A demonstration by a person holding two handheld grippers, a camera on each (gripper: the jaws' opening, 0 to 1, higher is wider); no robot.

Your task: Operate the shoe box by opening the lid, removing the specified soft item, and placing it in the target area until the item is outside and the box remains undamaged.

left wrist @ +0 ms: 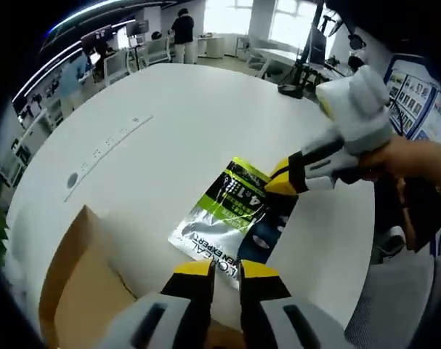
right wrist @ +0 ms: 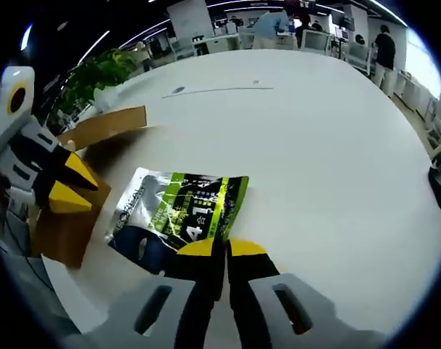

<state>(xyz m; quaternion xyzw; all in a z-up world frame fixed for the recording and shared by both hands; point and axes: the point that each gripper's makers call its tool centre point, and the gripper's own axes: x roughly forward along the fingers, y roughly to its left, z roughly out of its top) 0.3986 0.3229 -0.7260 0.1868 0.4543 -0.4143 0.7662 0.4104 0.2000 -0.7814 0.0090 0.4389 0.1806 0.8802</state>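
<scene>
A silver, green and dark blue soft pouch (left wrist: 231,218) lies flat on the white table (left wrist: 184,123), outside the brown cardboard shoe box (left wrist: 71,291). My right gripper (left wrist: 284,180) comes in from the right, held by a hand (left wrist: 413,156), and its yellow tips are at the pouch's edge. In the right gripper view, my right gripper (right wrist: 222,249) is shut on the near edge of the pouch (right wrist: 176,207). The box (right wrist: 67,225) stands to the left with a flap (right wrist: 107,125) raised. My left gripper (left wrist: 227,270) hovers near the pouch's lower edge, jaws slightly apart and empty. The left gripper (right wrist: 71,187) is beside the box.
A long inlaid strip (left wrist: 107,144) with a round cap crosses the table's far side. The table edge (left wrist: 351,280) curves close on the right. Beyond the table are desks, chairs and people (left wrist: 182,33), and a green plant (right wrist: 96,73).
</scene>
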